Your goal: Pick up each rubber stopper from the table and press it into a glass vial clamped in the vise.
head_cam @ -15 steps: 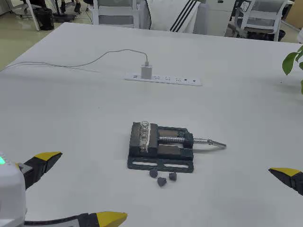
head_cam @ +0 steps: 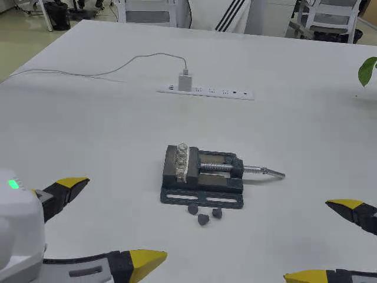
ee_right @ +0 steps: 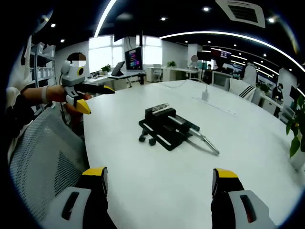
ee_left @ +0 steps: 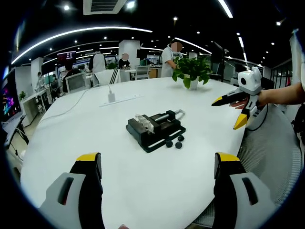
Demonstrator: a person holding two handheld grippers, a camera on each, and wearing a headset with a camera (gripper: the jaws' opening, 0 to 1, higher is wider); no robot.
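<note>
Edging nearer the vise [head_cam: 203,180] than before, left gripper [head_cam: 113,220] and right gripper [head_cam: 321,240] both jaws-apart, empty; three stoppers [head_cam: 204,219] loose just before the vise, vials [head_cam: 181,160] in it apparently unplugged, nothing done yet.

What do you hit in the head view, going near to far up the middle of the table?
rubber stoppers → vise → power strip → chairs
</note>
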